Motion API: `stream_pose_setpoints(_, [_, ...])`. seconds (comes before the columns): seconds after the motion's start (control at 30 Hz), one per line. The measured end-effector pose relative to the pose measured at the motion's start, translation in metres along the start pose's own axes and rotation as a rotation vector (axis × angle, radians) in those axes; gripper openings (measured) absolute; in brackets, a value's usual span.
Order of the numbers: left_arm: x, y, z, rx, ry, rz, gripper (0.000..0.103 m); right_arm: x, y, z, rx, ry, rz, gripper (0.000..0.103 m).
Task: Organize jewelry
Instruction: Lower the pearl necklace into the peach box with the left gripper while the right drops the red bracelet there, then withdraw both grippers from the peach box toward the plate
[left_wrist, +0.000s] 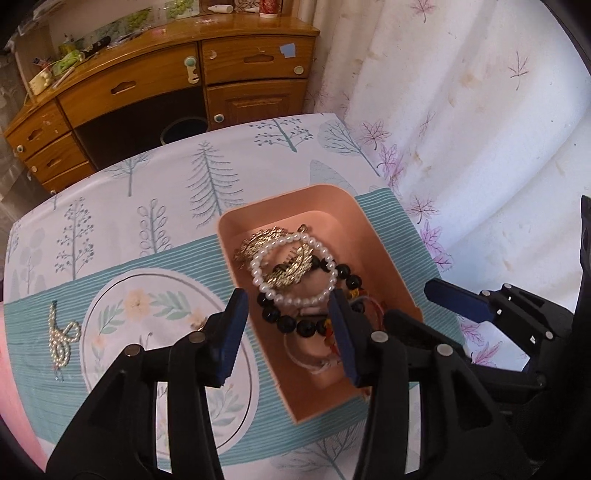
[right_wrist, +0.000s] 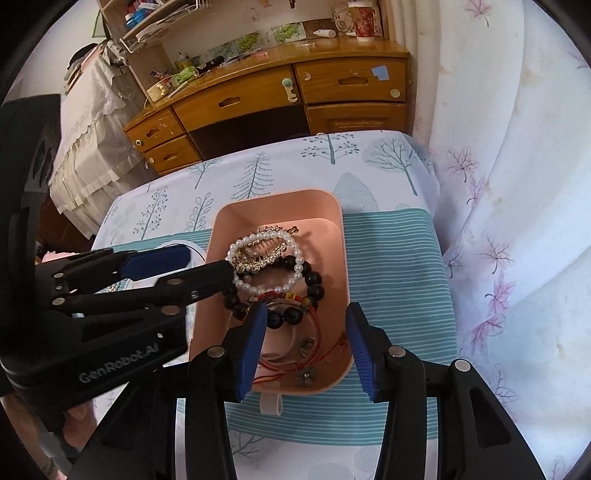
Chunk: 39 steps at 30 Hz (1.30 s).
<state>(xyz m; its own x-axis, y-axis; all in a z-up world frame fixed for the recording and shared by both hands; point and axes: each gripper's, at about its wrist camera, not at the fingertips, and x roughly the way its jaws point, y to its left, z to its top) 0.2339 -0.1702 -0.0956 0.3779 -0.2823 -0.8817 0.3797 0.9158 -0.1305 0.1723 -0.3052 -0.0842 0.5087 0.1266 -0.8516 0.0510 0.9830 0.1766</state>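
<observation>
Both my left hand-held gripper (left_wrist: 286, 328) and right hand-held gripper (right_wrist: 304, 345) hang spread and empty over the pink tray (left_wrist: 373, 236); next I fetch the pearl piece (left_wrist: 61, 341) lying left on the tabletop (left_wrist: 147, 192).

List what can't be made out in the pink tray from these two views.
- Left wrist view: near end of the pink tray and the red cord pieces, hidden behind the left claw.
- Right wrist view: part of the black bead bracelet, behind the left claw's finger.
- Small charm near the tray's front wall: too small to identify.
</observation>
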Motion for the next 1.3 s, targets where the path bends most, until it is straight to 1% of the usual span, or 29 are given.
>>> stream_pose_setpoints(0.23, [-0.024, 0.009, -0.020, -0.010, -0.011, 0.030, 0.042, -0.011, 0.011, -0.013, -0.016, 0.004, 0.001, 0.045])
stream_pose_setpoints(0.37, [-0.041, 0.016, -0.036, -0.016, -0.023, 0.045, 0.042, -0.020, 0.019, -0.022, -0.036, 0.002, -0.017, 0.045])
stream_pose_setpoints(0.47, [-0.053, 0.021, -0.049, -0.014, -0.032, 0.056, 0.042, -0.030, 0.027, -0.029, -0.049, -0.003, -0.015, 0.045])
stream_pose_setpoints(0.7, [-0.080, 0.036, -0.078, -0.024, -0.044, 0.050, 0.042, -0.052, 0.056, -0.045, -0.100, -0.013, -0.016, 0.045])
stream_pose_setpoints(0.97, [-0.116, 0.071, -0.103, -0.073, -0.074, 0.058, 0.043, -0.076, 0.100, -0.059, -0.162, -0.020, -0.012, 0.045])
stream_pose_setpoints(1.1, [-0.137, 0.096, -0.113, -0.111, -0.095, 0.069, 0.044, -0.086, 0.124, -0.060, -0.190, -0.022, 0.002, 0.050])
stream_pose_setpoints(1.17, [-0.145, 0.108, -0.118, -0.128, -0.107, 0.077, 0.047, -0.090, 0.137, -0.058, -0.204, -0.025, 0.013, 0.050])
stream_pose_setpoints(1.3, [-0.158, 0.133, -0.127, -0.151, -0.121, 0.098, 0.048, -0.092, 0.162, -0.055, -0.229, -0.024, 0.030, 0.050])
